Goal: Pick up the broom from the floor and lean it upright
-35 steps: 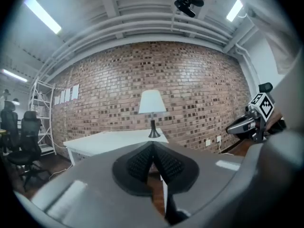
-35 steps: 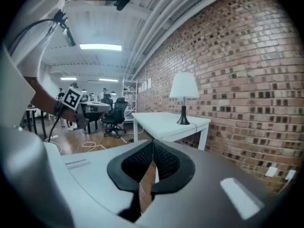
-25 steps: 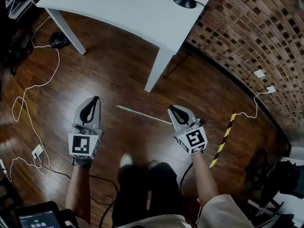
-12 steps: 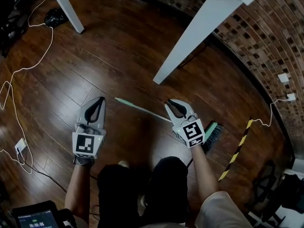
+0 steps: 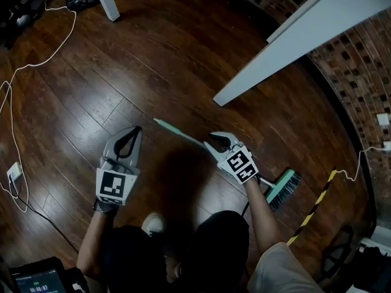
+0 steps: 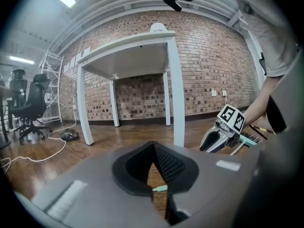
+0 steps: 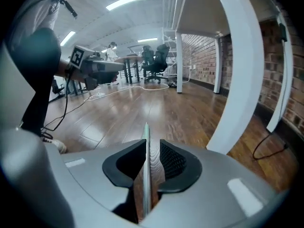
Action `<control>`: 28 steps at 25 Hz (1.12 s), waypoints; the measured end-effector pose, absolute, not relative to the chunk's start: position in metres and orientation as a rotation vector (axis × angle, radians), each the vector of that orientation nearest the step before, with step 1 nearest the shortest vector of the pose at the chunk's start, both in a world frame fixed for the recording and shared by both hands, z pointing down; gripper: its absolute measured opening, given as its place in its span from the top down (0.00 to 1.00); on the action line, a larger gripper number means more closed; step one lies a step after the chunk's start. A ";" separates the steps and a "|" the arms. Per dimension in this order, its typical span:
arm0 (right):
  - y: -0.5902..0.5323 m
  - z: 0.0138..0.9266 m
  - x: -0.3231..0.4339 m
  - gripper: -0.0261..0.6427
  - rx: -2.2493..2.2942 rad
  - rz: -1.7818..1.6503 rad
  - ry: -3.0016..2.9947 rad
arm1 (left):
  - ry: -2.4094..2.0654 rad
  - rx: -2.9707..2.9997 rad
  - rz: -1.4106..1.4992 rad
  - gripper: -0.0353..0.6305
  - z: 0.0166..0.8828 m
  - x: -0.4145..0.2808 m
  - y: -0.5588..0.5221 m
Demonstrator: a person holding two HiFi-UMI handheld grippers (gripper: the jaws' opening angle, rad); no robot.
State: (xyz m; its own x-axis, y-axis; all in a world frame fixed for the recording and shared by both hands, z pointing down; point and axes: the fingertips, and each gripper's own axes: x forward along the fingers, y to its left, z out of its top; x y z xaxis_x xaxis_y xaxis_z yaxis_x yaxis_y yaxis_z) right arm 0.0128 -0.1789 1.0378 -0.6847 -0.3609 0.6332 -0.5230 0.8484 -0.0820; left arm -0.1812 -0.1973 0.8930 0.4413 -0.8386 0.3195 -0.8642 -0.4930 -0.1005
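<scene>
Now we're down low. A shoe point(image 5: 156, 223) sits nearest, and past it both claws have dropped almost to the floor point(image 5: 153, 60) compared with a second ago, when they hung well above the broom point(image 5: 183, 135).

The left claw point(image 5: 131, 130) is closed tip to tip with nothing in it, near the green end of the handle but not touching it.

The right claw point(image 5: 211, 140) is the busy one. Its jaws are opening, roughly half spread, and the handle now runs straight between them, brushing one side with no squeeze on it yet.

The broom lies flat on the floor, short of the counter leg point(image 5: 275, 60), with its bristle head trailing behind the right claw.

By my read the reach is done and the grab and lift come next, with the wall point(image 5: 360, 72) beyond that leg a likely leaning spot.
</scene>
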 end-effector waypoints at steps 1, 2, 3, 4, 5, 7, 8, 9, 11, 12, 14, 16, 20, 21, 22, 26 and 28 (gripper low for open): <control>-0.178 1.048 0.007 0.81 0.614 0.327 -2.383 | -1.530 2.596 0.515 0.94 0.898 -0.183 -0.194; -0.177 1.061 0.001 0.80 0.591 0.313 -2.369 | -1.521 2.587 0.511 0.94 0.904 -0.187 -0.190; -0.175 1.076 -0.004 0.80 0.568 0.303 -2.353 | -1.513 2.572 0.499 0.94 0.911 -0.190 -0.185; -0.174 1.091 -0.009 0.79 0.543 0.301 -2.336 | -1.510 2.553 0.484 0.94 0.917 -0.194 -0.181; -0.173 1.105 -0.013 0.78 0.518 0.305 -2.317 | -1.512 2.537 0.472 0.94 0.922 -0.198 -0.179; -0.172 1.128 -0.018 0.76 0.472 0.318 -2.279 | -1.518 2.510 0.465 0.94 0.929 -0.203 -0.177; -0.171 1.136 -0.020 0.75 0.450 0.324 -2.262 | -1.517 2.503 0.468 0.94 0.931 -0.203 -0.176; -0.169 1.143 -0.023 0.75 0.430 0.330 -2.246 | -1.514 2.507 0.472 0.94 0.932 -0.202 -0.174; -0.165 1.153 -0.027 0.74 0.395 0.339 -2.220 | -1.498 2.521 0.477 0.94 0.934 -0.198 -0.171; -0.163 1.157 -0.030 0.73 0.383 0.343 -2.211 | -1.486 2.532 0.478 0.94 0.934 -0.195 -0.170; -0.160 1.163 -0.034 0.72 0.367 0.355 -2.200 | -1.458 2.547 0.477 0.94 0.934 -0.188 -0.168; -0.158 1.168 -0.036 0.71 0.356 0.358 -2.187 | -1.434 2.534 0.471 0.94 0.931 -0.182 -0.167; -0.161 1.173 -0.038 0.80 0.325 0.271 -2.160 | -1.441 2.551 0.467 0.94 0.928 -0.181 -0.166; -0.161 1.174 -0.038 0.80 0.317 0.261 -2.156 | -1.442 2.548 0.473 0.94 0.928 -0.182 -0.166; -0.160 1.174 -0.038 0.80 0.312 0.260 -2.153 | -1.443 2.540 0.479 0.94 0.928 -0.182 -0.165; -0.160 1.177 -0.038 0.79 0.298 0.234 -2.131 | -1.452 2.522 0.487 0.94 0.930 -0.185 -0.165; -0.159 1.179 -0.038 0.78 0.291 0.240 -2.117 | -1.450 2.524 0.495 0.94 0.930 -0.185 -0.165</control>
State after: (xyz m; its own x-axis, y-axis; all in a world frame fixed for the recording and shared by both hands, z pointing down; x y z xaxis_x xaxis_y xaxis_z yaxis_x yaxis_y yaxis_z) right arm -0.0382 -0.1594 1.1792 -0.5195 -0.1131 0.8469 -0.2998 0.9523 -0.0567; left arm -0.1849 -0.1649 0.9302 0.4665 -0.8006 0.3760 -0.8635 -0.5044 -0.0027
